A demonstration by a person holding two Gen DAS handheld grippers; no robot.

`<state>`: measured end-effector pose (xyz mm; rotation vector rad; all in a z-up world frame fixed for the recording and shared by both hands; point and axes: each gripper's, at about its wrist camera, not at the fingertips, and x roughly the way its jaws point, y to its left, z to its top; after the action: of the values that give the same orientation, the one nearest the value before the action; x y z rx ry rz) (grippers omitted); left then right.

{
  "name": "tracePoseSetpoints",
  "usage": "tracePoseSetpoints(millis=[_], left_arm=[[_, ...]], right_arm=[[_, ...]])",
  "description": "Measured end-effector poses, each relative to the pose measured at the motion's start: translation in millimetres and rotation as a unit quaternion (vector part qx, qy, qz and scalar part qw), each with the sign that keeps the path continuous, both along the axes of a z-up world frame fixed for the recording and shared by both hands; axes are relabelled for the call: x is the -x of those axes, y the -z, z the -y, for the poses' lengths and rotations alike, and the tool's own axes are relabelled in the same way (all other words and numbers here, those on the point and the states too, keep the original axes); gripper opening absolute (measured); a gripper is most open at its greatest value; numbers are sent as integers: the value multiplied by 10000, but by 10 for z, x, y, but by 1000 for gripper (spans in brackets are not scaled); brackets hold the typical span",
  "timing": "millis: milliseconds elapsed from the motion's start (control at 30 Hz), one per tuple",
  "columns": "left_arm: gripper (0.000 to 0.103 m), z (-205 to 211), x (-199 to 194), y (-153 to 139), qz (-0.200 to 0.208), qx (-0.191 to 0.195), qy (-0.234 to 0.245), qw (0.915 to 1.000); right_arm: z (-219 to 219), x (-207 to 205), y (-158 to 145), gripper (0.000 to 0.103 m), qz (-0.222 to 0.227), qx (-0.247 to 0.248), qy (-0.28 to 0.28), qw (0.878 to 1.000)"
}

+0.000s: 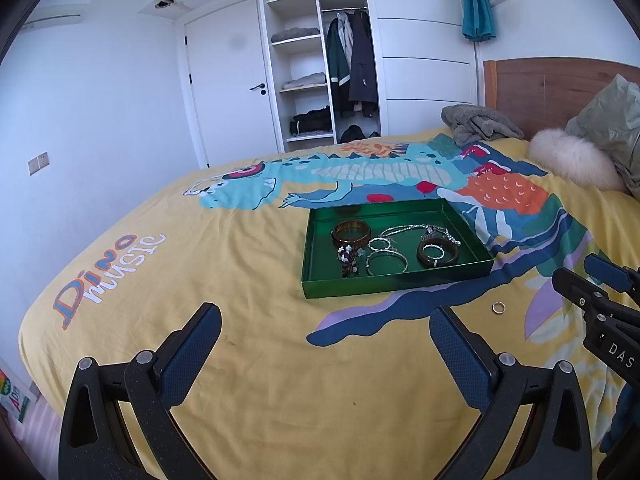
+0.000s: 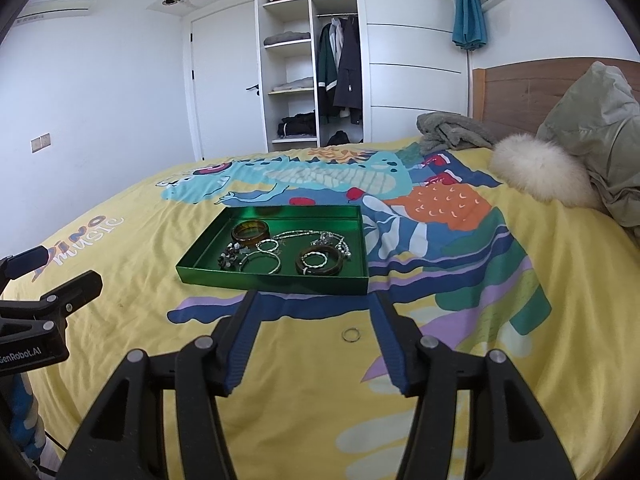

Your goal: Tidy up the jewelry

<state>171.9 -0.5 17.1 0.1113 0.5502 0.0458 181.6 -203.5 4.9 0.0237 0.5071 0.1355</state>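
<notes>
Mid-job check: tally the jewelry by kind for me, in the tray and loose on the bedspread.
Brown translucent bangles in the green tray: 2
Thin silver hoop bracelets: 3
Silver chain necklace: 1
Dark beaded cluster piece: 1
Small metal ring loose on the yellow bedspread: 1
Total: 8

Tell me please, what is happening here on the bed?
A person with a gripper in each hand is sorting jewelry into a green tray on the bed. Bangles, a necklace and other pieces already lie in the tray. One small ring is outside it, on the bedspread. The right gripper is open, with the ring between its fingers but not touching them. The left gripper is also open and holds nothing.
</notes>
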Motion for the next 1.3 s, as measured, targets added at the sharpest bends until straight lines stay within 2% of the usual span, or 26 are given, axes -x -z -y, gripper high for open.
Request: tracePoseSetpoints(millis=[1300], left_arm=[[102, -14, -25, 28, -29, 44, -16, 10000]], right_arm=[[77, -23, 34, 54, -25, 36, 18, 10000]])
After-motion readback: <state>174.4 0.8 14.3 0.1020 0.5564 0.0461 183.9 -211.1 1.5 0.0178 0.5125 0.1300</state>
